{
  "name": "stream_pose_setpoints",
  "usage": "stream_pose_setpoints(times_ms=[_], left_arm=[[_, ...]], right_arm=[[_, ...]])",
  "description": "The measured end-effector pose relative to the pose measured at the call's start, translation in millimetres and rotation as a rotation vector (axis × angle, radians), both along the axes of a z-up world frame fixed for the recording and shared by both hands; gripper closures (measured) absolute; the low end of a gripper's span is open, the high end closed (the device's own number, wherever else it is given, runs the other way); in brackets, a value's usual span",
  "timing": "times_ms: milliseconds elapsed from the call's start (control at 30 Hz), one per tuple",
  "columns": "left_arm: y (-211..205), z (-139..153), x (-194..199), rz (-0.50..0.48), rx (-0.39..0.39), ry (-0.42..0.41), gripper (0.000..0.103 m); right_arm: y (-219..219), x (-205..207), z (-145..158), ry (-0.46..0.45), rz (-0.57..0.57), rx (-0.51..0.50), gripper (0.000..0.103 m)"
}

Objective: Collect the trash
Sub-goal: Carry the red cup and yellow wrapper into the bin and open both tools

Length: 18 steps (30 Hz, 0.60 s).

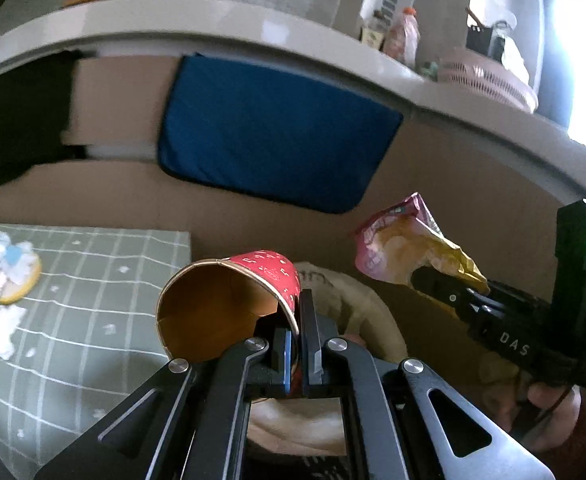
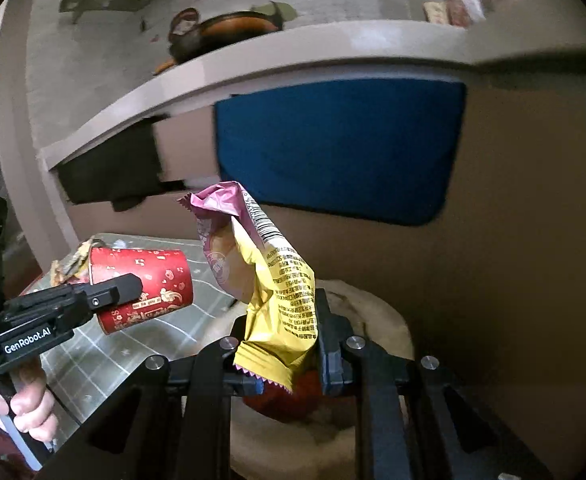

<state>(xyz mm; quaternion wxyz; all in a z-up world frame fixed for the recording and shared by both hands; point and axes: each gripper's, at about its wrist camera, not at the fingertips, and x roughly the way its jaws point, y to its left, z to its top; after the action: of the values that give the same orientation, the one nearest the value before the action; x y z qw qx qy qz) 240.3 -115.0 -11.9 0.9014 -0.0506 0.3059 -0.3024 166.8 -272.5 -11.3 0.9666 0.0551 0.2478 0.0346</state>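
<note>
Pinching the rim wall of a red paper cup (image 1: 229, 304), the left tool (image 1: 297, 344) is clenched, one finger inside the cup and the other outside against the red printed wall. The cup lies on its side in the air, its brown open mouth turned to the left in the left wrist view, above a pale round bin (image 1: 357, 312) that sits just beyond the tool. From the right wrist view the same cup (image 2: 145, 292) shows its red side with gold print, and the left tool (image 2: 129, 284) comes in from the left edge, carried by a hand (image 2: 21, 408) wrapped round its grip.

Across from it the right tool (image 2: 289, 344) is clenched on a crumpled snack wrapper (image 2: 261, 276), pink at its upper end and yellow lower down, with a barcode and small print facing the camera. The wrapper stands up out of the fingers and hangs over the pale bin (image 2: 377, 312), inside which something red shows below the tool. In the left wrist view the wrapper (image 1: 397, 240) sticks up from the right tool (image 1: 445, 284) at the right side.

Left of the bin lies a grey-green checked mat (image 1: 105, 280), with more litter (image 1: 1, 280) on it at the far left. Beyond, a blue cloth (image 1: 277, 136) hangs below the edge of a pale surface (image 1: 229, 28), where a dark pan (image 2: 229, 32) sits.
</note>
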Motion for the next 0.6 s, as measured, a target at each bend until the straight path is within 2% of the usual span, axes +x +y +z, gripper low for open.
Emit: stream_pose_setpoints(times_ms=[167, 367, 600], left_arm=[[-21, -24, 12, -0.04, 0.01, 0.059, 0.1], [-33, -66, 39, -0.046, 0.035, 0.223, 0.1], [-36, -83, 41, -0.076, 0.046, 0.241, 0.099]], right_arm=[[-18, 7, -18, 0.039, -0.022, 0.031, 0.085], [-31, 21, -46, 0.1, -0.023, 0.065, 0.085], [-35, 35, -70, 0.156, -0.016, 0.092, 0.085]])
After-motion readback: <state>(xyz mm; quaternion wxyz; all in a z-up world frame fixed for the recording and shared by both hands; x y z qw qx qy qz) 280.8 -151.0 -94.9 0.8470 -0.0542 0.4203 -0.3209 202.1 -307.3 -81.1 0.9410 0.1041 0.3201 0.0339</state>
